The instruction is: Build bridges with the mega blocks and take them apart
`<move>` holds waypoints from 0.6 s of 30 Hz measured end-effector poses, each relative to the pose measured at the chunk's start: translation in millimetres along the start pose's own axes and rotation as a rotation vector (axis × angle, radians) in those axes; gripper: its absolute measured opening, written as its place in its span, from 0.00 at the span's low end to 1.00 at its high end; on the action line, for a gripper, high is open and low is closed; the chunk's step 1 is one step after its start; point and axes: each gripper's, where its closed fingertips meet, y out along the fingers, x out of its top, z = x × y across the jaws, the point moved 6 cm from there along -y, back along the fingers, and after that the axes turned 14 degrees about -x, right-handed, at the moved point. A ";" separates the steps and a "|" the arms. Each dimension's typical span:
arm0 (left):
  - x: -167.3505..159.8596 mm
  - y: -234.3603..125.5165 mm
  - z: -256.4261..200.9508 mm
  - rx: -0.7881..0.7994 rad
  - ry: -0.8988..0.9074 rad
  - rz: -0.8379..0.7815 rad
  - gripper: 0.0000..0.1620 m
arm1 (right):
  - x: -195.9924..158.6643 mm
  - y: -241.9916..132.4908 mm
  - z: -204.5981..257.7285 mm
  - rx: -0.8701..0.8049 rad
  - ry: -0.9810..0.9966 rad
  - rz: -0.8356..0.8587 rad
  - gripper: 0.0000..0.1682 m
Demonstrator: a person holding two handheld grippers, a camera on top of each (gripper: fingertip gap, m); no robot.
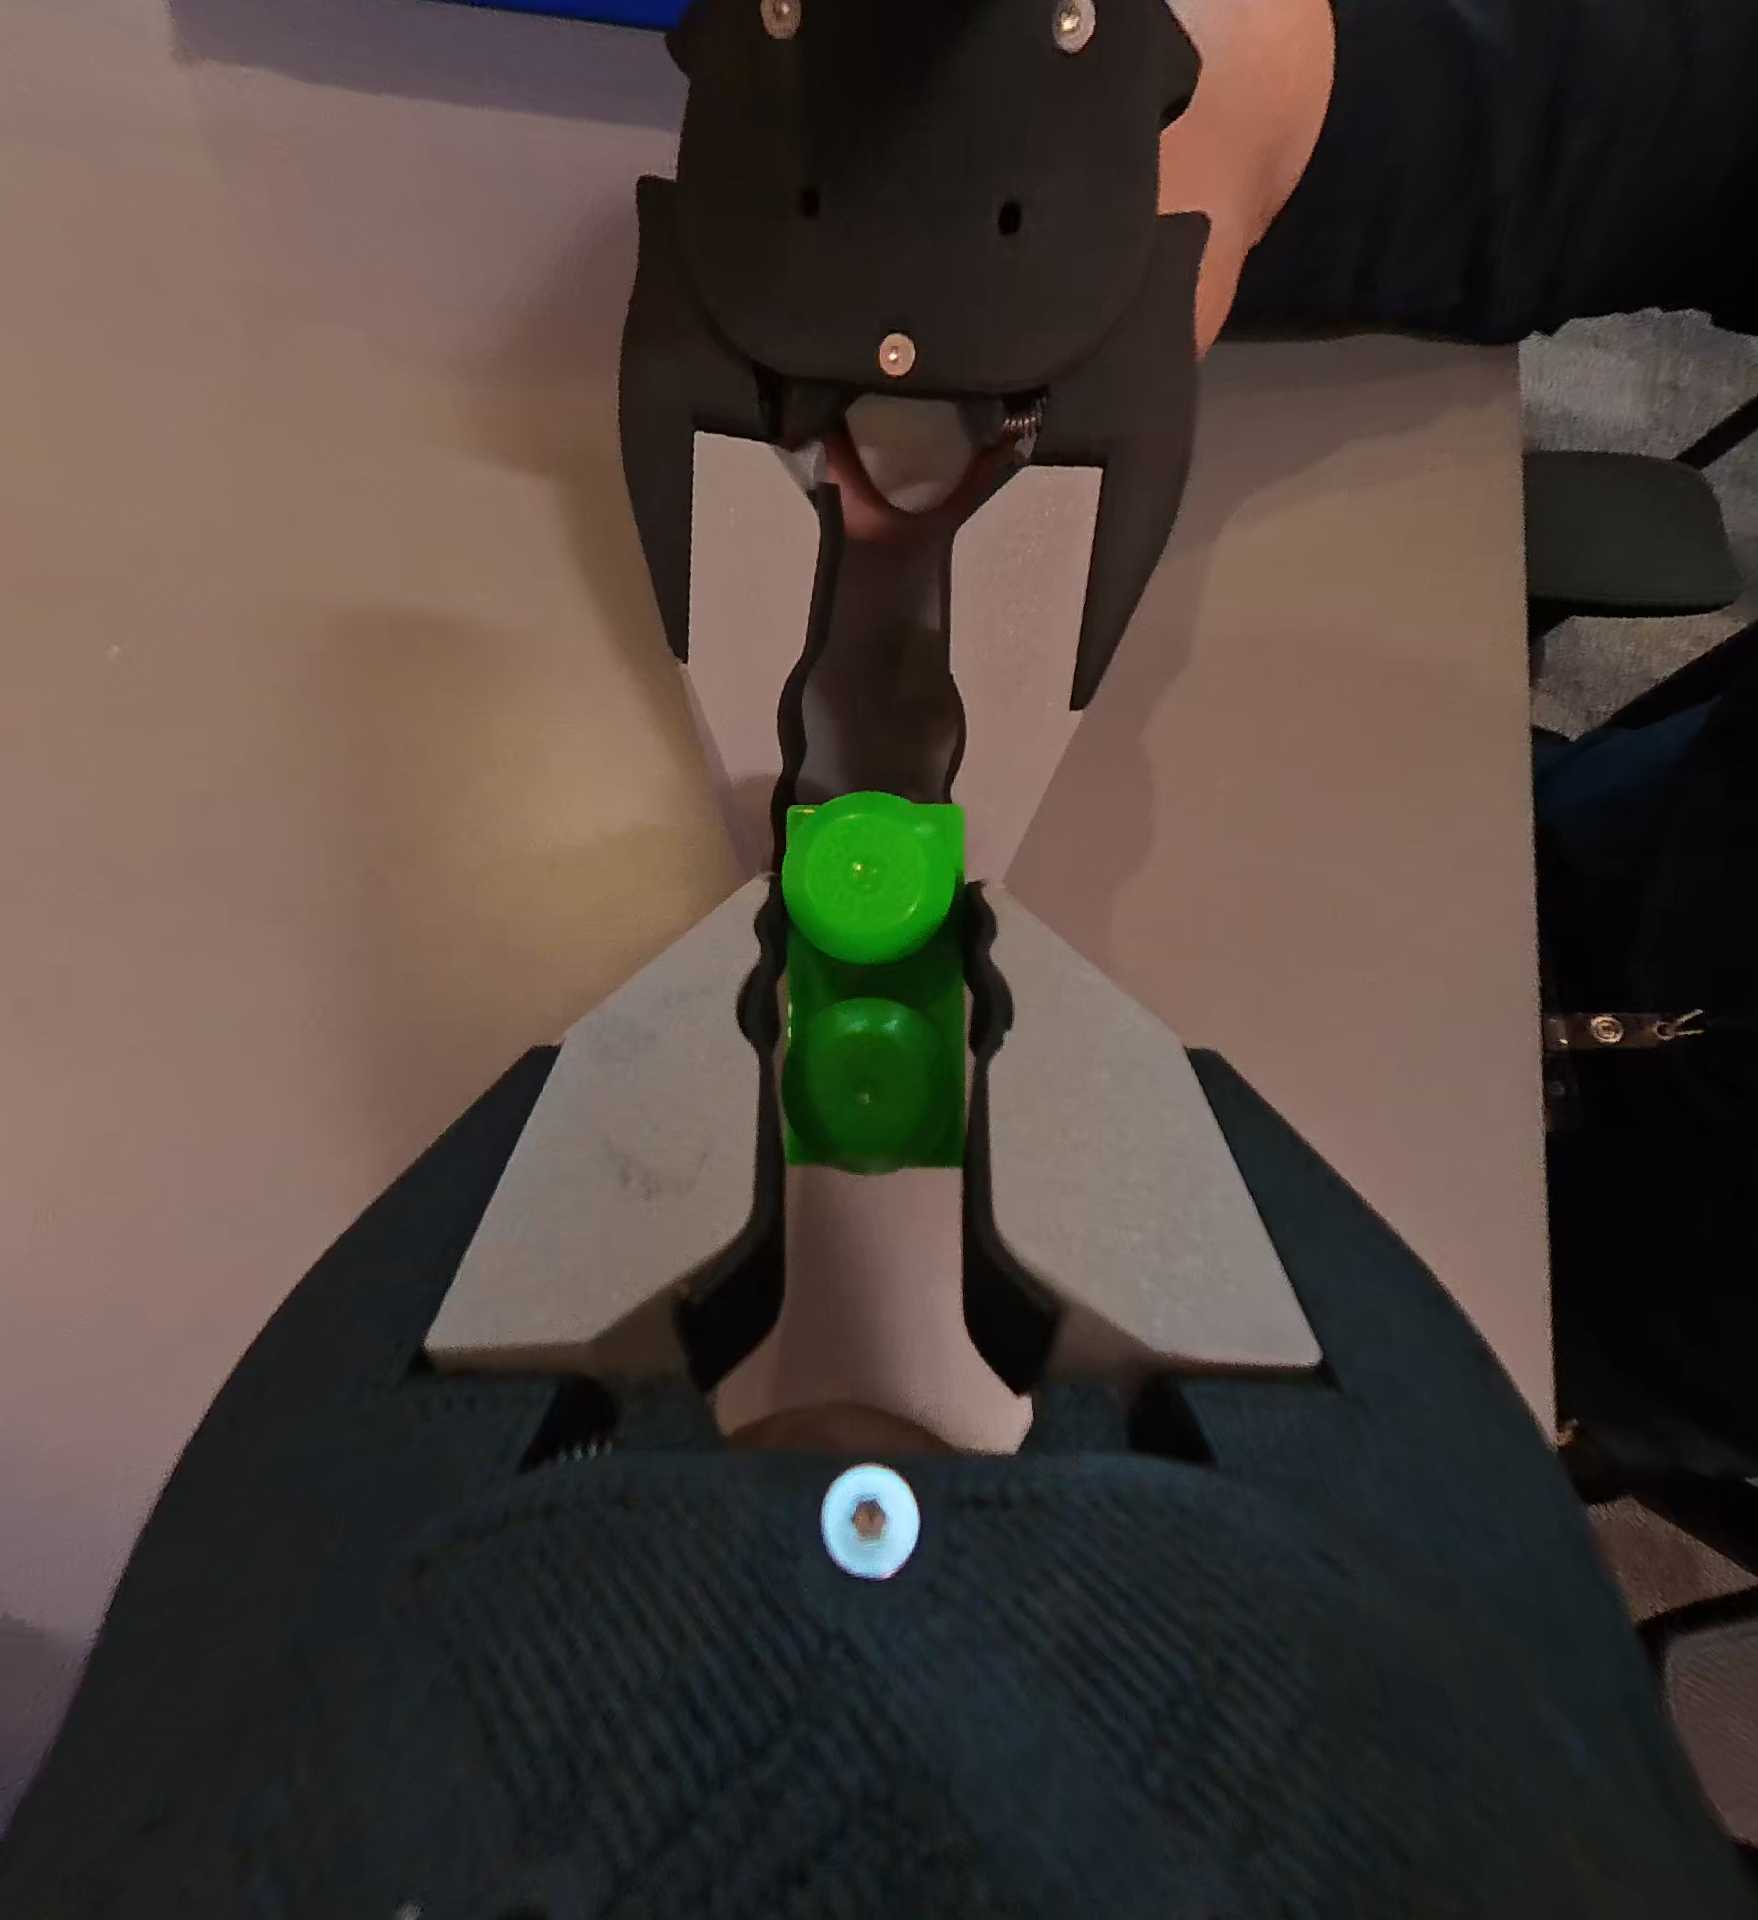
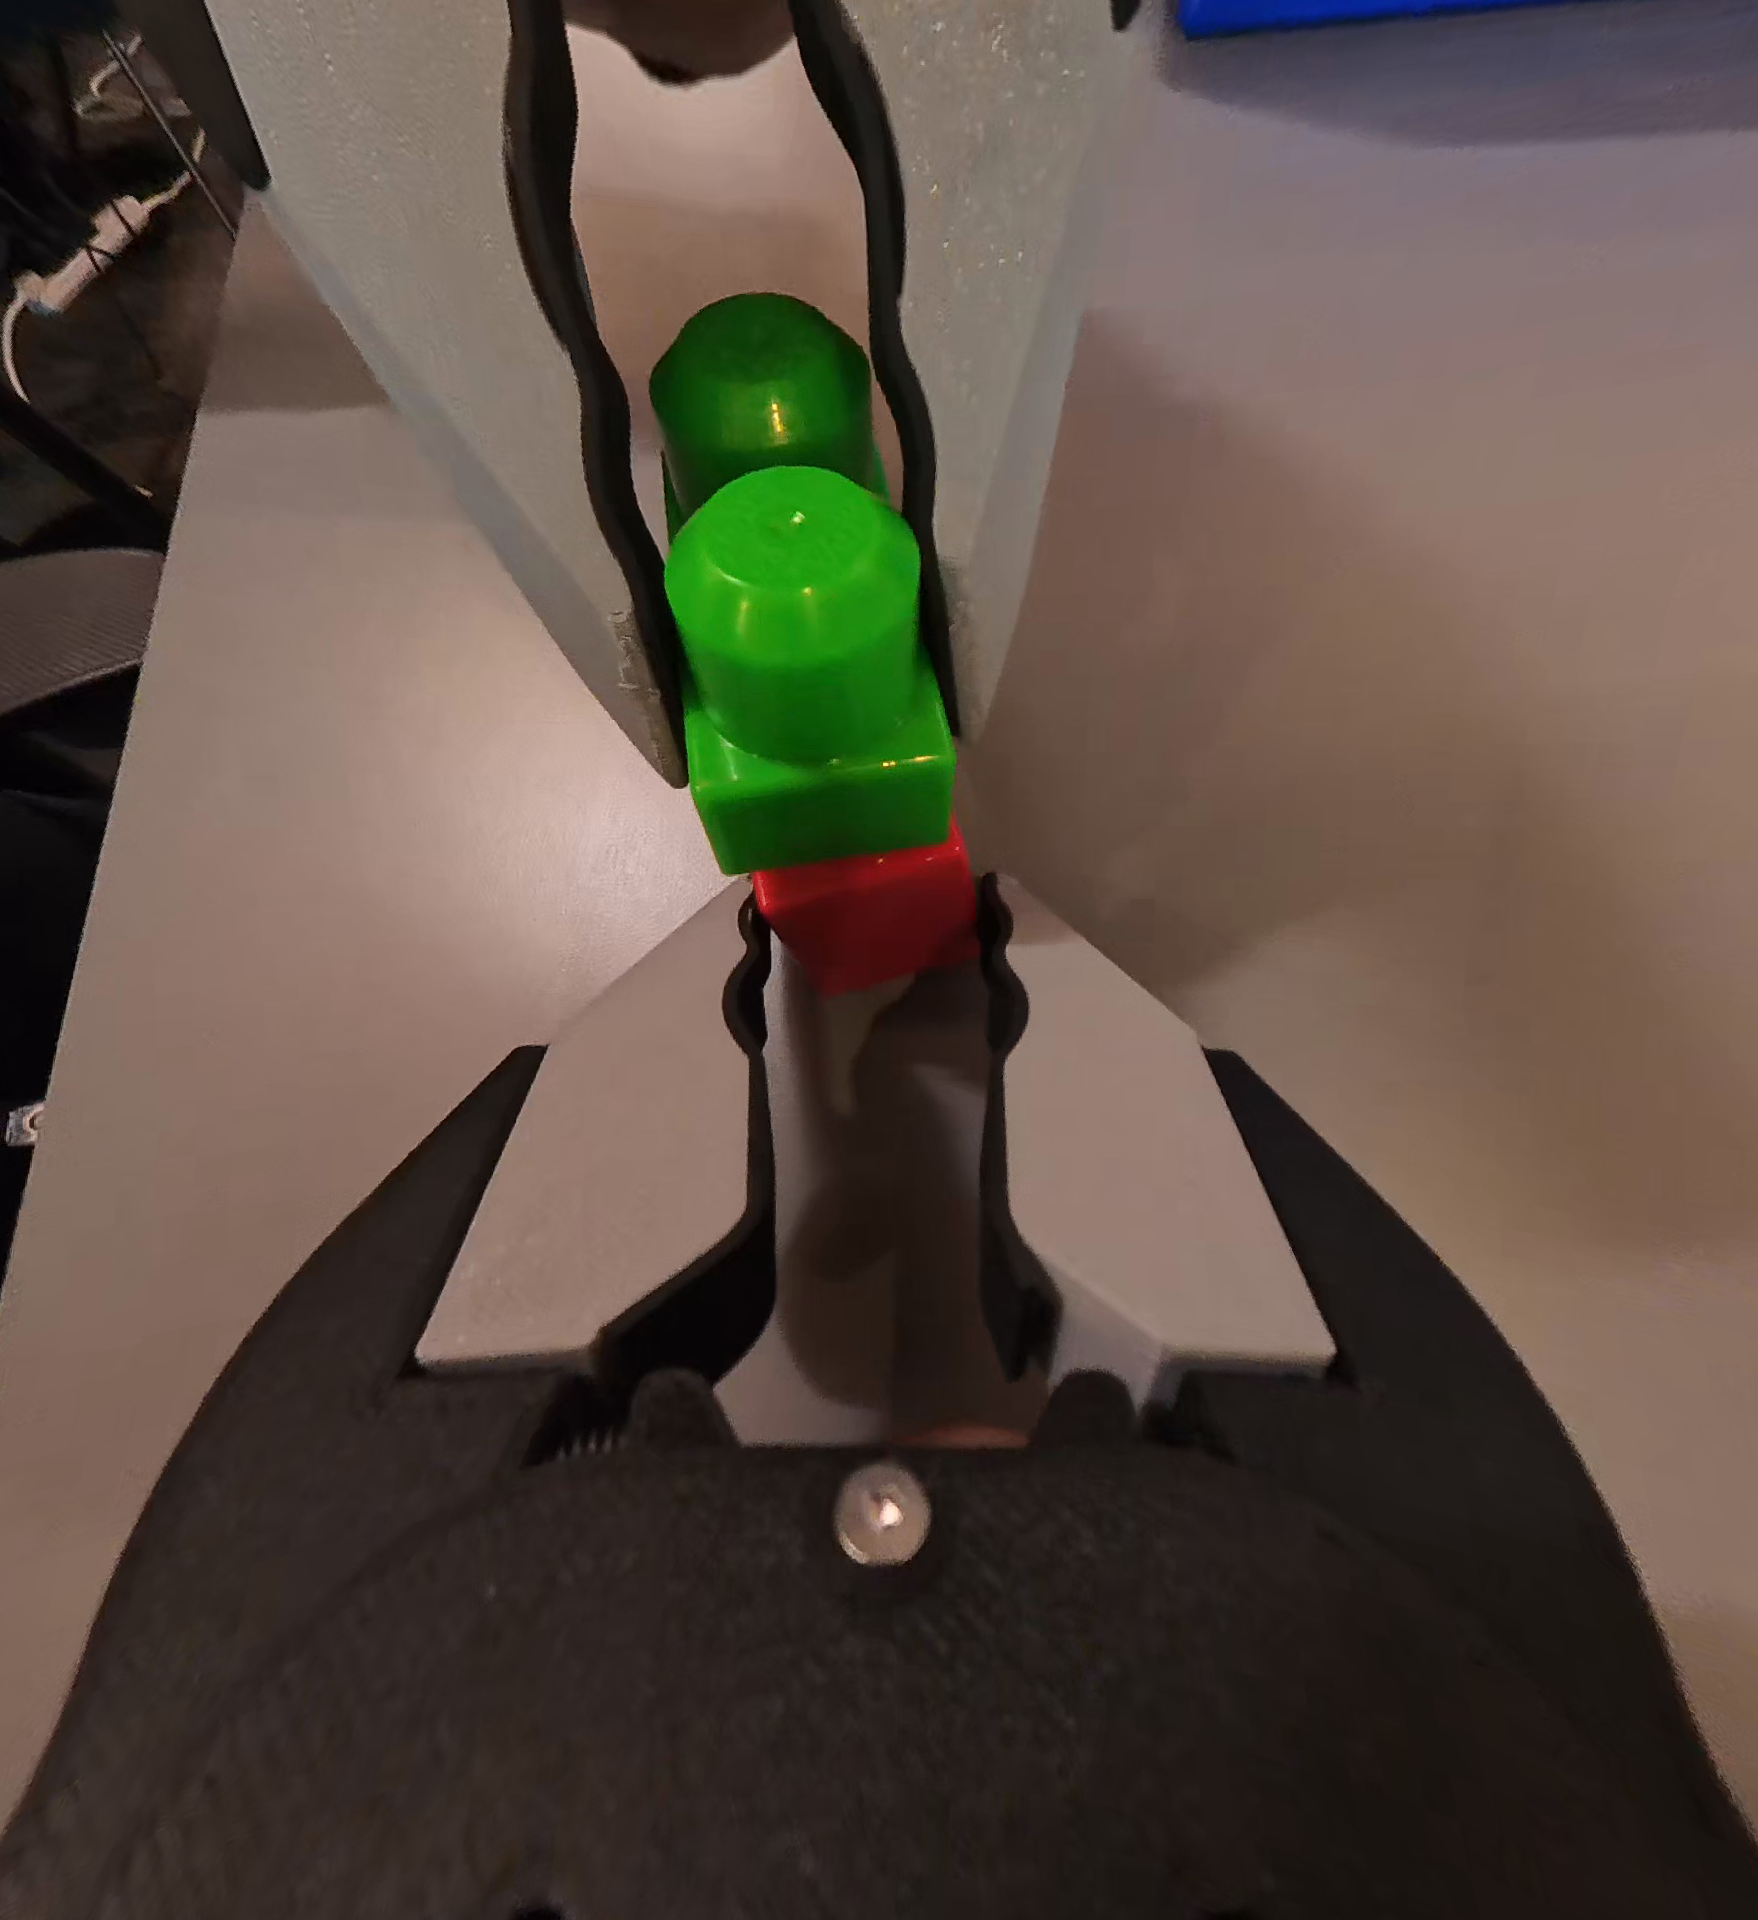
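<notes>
A green two-stud block (image 1: 870,1081) is clamped between the fingers of my left gripper (image 1: 873,935). In the right wrist view the same green block (image 2: 823,810) sits on top of a red block (image 2: 870,925). My right gripper (image 2: 870,914) is shut on the red block from the opposite side. The two grippers point at each other, tips almost touching: the right gripper (image 1: 875,790) comes in from the top of the left wrist view, and the left gripper (image 2: 813,727) from the top of the right wrist view. The red block is hidden in the left wrist view.
The beige table (image 1: 231,727) lies under both grippers. Its edge runs down the right side of the left wrist view, with a dark chair (image 1: 1623,530) beyond. A dark sleeve (image 1: 1529,156) is at the top right. A blue thing (image 2: 1477,16) lies at the far table edge. Some 5 cm of space lies between my two pairs of fingers.
</notes>
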 end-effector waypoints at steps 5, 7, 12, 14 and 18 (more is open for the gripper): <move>-6.4 -4.7 0.4 -0.002 -0.004 -0.057 0.19 | 4.7 7.3 2.8 -0.021 -0.034 -0.030 0.22; -8.0 -5.8 -0.3 -0.007 -0.005 -0.065 0.20 | 5.7 8.1 4.5 -0.038 -0.068 -0.032 0.21; -7.1 -13.2 -5.0 0.005 0.019 -0.065 0.19 | 12.1 2.7 6.8 -0.063 -0.090 -0.067 0.20; -6.3 -14.2 -6.9 0.008 0.023 -0.079 0.19 | 14.0 0.4 7.8 -0.066 -0.097 -0.064 0.20; -8.7 -10.5 -9.6 -0.010 0.029 -0.079 0.19 | 11.7 -1.3 11.4 -0.057 -0.118 -0.024 0.20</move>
